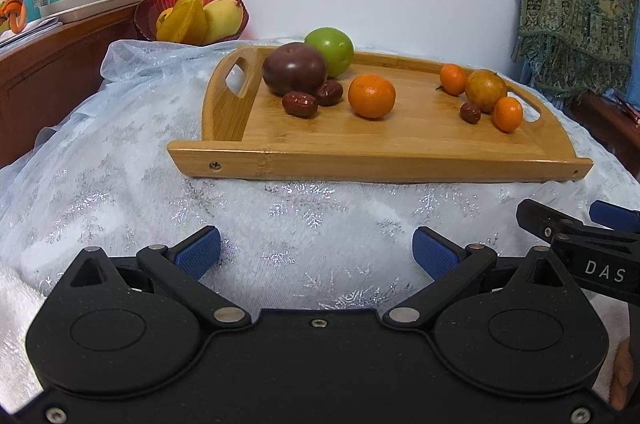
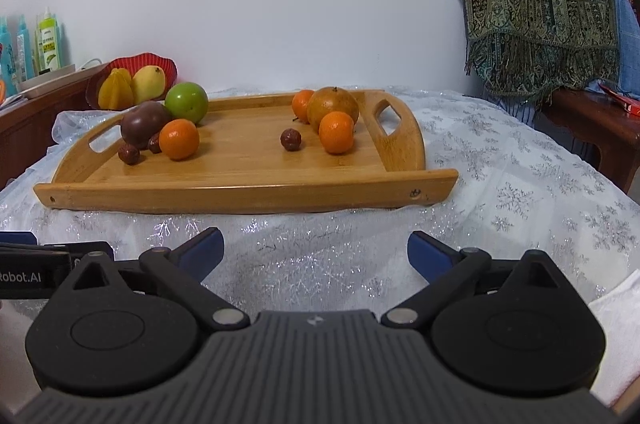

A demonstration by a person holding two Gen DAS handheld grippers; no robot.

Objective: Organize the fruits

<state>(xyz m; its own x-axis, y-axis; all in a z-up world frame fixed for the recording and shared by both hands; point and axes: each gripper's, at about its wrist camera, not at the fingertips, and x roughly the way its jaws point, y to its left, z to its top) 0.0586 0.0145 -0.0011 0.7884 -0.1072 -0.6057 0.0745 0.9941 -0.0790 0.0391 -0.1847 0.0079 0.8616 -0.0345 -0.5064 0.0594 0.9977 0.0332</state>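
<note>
Nearest to me, my left gripper (image 1: 316, 256) stands wide open with nothing between its blue pads, hanging over the sparkly white cloth (image 1: 120, 184) that covers the tabletop. My right gripper (image 2: 316, 254) is at its widest too, its jaws only just finishing their spread, and it holds nothing either. Both sit short of the wooden tray (image 1: 380, 160), well apart from any fruit.

On the tray I count 2 loose clusters. To the left: 2 red dates (image 1: 300, 104), a mandarin (image 1: 371, 96), a dark purple fruit (image 1: 294, 68) and, behind it, a green apple (image 1: 330, 50). To the right: 1 more date (image 2: 290, 139), 2 small oranges (image 2: 336, 132) and a brownish round fruit (image 2: 332, 106) (possibly a passion fruit, I can't be sure).

Farther back, a red bowl (image 2: 120, 62) on the wooden sideboard holds a starfruit (image 2: 115, 89) and a mango (image 2: 149, 83).

My read: the sorting looks barely begun or only partway. Like fruits are split between the clusters, dates and oranges both, so gathering them by kind remains to be done.
</note>
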